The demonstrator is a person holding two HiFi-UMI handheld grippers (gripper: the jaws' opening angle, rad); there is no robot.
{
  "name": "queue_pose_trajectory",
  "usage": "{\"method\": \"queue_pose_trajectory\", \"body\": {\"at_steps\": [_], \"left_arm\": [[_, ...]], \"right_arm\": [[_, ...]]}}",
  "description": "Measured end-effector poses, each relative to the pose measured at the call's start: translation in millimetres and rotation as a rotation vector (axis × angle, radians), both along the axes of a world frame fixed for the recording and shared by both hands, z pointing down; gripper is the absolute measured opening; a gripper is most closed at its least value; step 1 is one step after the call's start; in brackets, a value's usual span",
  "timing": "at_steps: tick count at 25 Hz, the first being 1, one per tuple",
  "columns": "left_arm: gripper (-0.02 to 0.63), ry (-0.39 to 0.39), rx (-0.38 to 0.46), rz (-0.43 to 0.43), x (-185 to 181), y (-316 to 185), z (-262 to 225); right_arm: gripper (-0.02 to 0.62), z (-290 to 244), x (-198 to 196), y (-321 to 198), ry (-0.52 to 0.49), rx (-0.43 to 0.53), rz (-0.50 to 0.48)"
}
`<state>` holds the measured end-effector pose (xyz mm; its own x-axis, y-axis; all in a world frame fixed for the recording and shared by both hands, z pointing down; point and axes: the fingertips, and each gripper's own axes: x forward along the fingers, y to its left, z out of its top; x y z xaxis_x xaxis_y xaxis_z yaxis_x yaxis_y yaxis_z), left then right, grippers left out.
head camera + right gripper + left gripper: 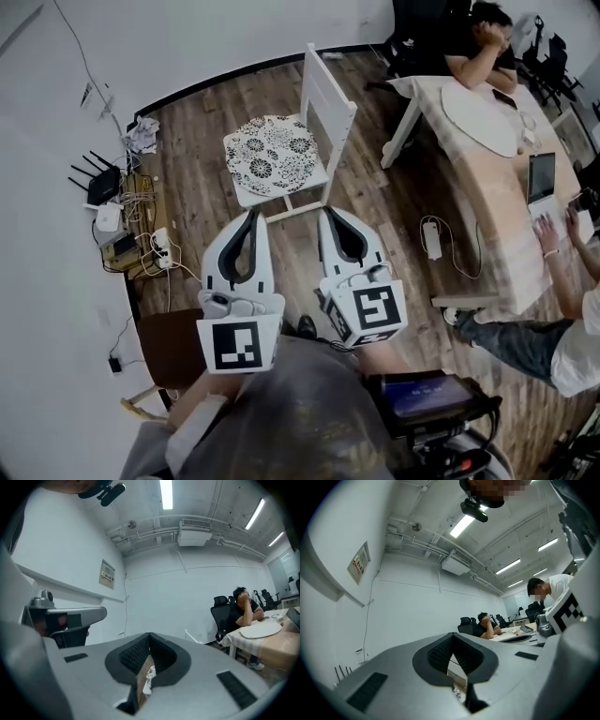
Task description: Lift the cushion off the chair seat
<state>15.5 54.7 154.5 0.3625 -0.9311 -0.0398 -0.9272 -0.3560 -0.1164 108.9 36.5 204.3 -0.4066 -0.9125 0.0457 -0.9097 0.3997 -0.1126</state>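
A white wooden chair [330,101] stands on the wood floor ahead of me. A black-and-white patterned cushion [272,155] lies flat on its seat. My left gripper [253,214] and right gripper [328,212] are side by side, short of the chair's front edge and not touching it. Both have their jaws together with nothing between them. In the left gripper view the shut left gripper [452,635] shows only a sliver of the chair through the gap below its tips. The right gripper view shows a strip of the cushion [150,674] below the shut right gripper [150,634].
A long table [487,187] with a laptop [542,178] stands at the right, with people seated along it. A power strip [431,239] lies on the floor beside it. A router [101,183] and tangled cables sit by the left wall. A brown stool [173,347] is near my left.
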Motion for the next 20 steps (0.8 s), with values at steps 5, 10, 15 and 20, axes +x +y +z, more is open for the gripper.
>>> {"method": "queue_pose_trajectory", "body": {"at_steps": [5, 10, 15, 20], "left_arm": [[0.006, 0.004, 0.006, -0.043, -12.1, -30.9, -0.2], [0.006, 0.008, -0.003, -0.064, -21.6, -64.4, 9.8], [0.006, 0.025, -0.013, -0.081, -36.5, -109.7, 16.2], [0.006, 0.024, -0.039, -0.076, -49.1, -157.7, 23.2]], "right_arm": [[0.006, -0.1, -7.4, -36.2, 0.004, 0.007, -0.027], [0.006, 10.0, -17.0, -72.9, 0.012, -0.005, -0.045], [0.006, 15.7, -29.8, -116.0, 0.023, -0.017, -0.063], [0.006, 22.4, -44.9, -163.4, 0.024, -0.039, -0.067]]}}
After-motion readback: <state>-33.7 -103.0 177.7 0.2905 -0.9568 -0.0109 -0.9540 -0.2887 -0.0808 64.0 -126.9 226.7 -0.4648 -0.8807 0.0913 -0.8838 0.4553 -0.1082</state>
